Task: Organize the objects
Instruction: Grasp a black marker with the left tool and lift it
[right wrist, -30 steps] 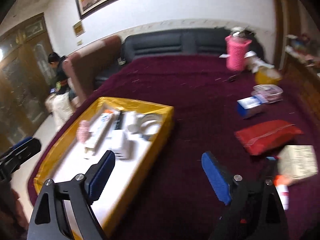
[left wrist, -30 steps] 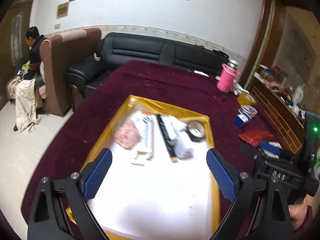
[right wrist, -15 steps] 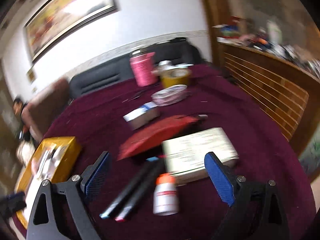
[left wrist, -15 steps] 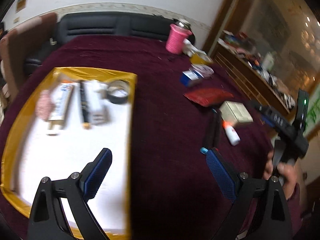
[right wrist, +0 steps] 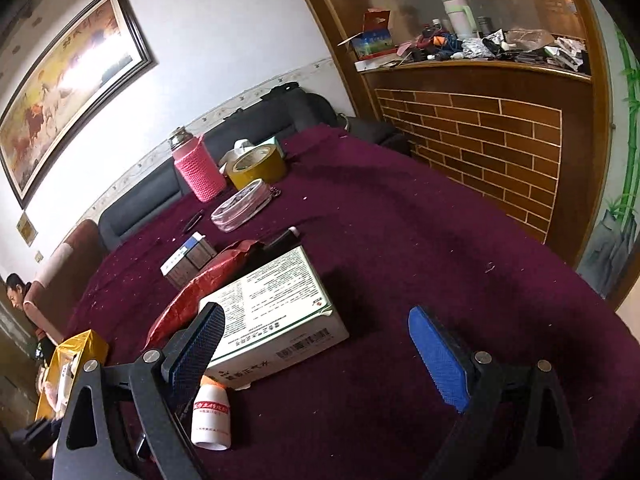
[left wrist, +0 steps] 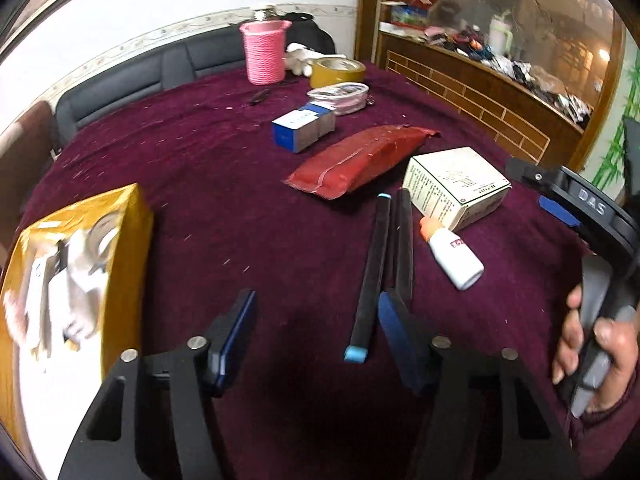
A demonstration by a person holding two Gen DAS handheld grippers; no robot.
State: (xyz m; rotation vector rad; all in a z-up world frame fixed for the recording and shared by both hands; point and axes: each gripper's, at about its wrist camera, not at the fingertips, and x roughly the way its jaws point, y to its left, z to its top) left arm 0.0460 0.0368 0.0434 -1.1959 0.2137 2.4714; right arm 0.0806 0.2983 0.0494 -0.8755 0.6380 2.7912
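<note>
Left tool (left wrist: 316, 326): half open, jaws just closing, nothing gripped. Right tool (right wrist: 316, 356): wide open, empty. Some items already in gold-rimmed white tray (left wrist: 138, 216); still loose on maroon-clothed bench (left wrist: 224, 168): long black blue-tipped pen (left wrist: 370, 276), white orange-capped bottle (left wrist: 454, 254), white printed carton (right wrist: 276, 312), red pouch (left wrist: 360, 162). Pen's near end just inside left tool's right finger; carton between right tool's fingers, untouched.

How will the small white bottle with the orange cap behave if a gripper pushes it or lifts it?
The white bottle lies on its side on the purple cloth, so a push across its round body would probably make it roll, though the cloth may slow it. It looks like smooth plastic, so the fingers might slip. It appears small and probably light; how full it is cannot be seen.
</note>
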